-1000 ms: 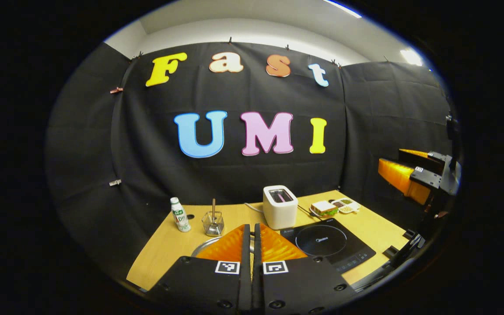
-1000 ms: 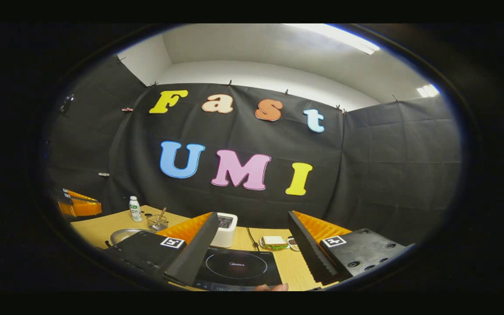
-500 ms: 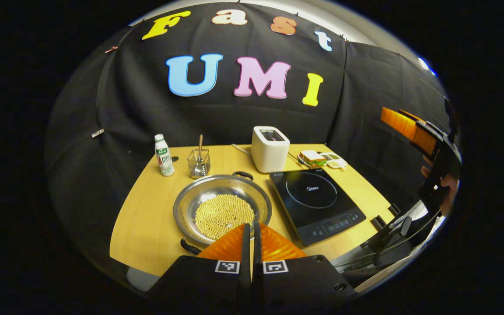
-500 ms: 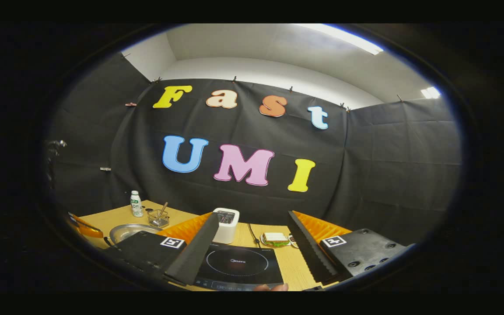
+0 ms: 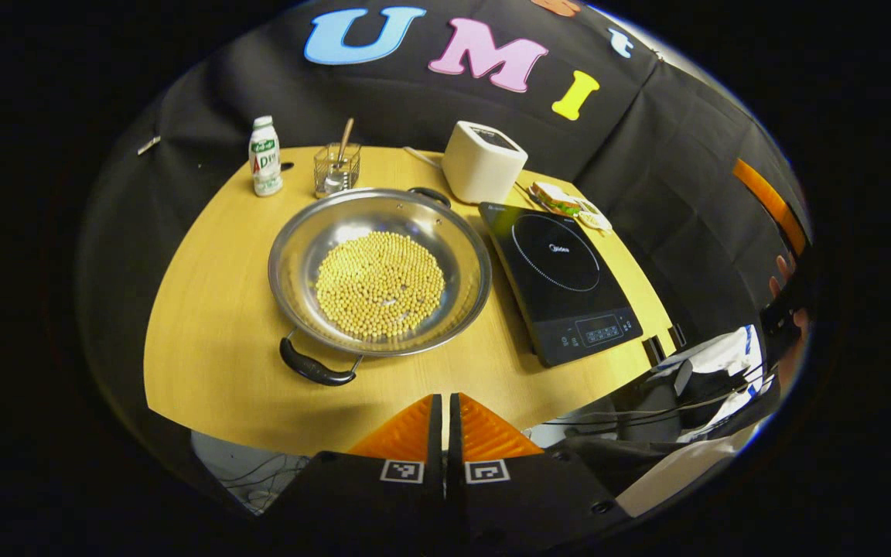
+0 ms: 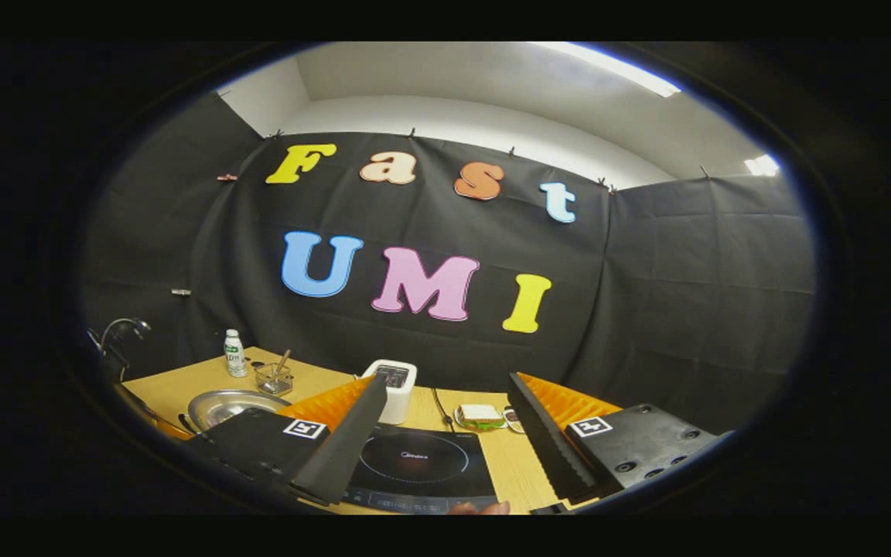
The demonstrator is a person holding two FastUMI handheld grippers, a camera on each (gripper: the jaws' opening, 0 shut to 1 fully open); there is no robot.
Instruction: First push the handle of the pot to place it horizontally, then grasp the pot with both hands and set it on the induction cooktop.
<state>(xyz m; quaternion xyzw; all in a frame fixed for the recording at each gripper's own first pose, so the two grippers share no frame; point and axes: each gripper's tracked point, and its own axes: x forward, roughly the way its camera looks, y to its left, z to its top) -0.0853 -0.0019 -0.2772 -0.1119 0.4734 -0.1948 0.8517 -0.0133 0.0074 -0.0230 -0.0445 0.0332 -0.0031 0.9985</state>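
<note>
A wide steel pot (image 5: pixel 380 271) full of pale beans sits on the wooden table (image 5: pixel 213 309), left of the black induction cooktop (image 5: pixel 561 278). One black handle (image 5: pixel 315 370) points toward the table's near edge and the other handle (image 5: pixel 430 193) points toward the toaster. My left gripper (image 5: pixel 444 398) hangs shut and empty above the near table edge, short of the near handle. In the right gripper view, my right gripper (image 6: pixel 446 379) stands open and empty over the cooktop (image 6: pixel 422 464), with the pot (image 6: pixel 233 406) low at the left.
A white toaster (image 5: pixel 484 161) stands behind the cooktop, with a sandwich plate (image 5: pixel 569 203) to its right. A small bottle (image 5: pixel 264 156) and a glass holder with a stick (image 5: pixel 336 169) stand at the back left. A hand (image 5: pixel 790 271) shows at the right edge.
The left gripper view has tipped downward and pulled back, bringing the whole pot and near table edge into sight; its fingers stay shut. The right gripper has barely moved and stays open.
</note>
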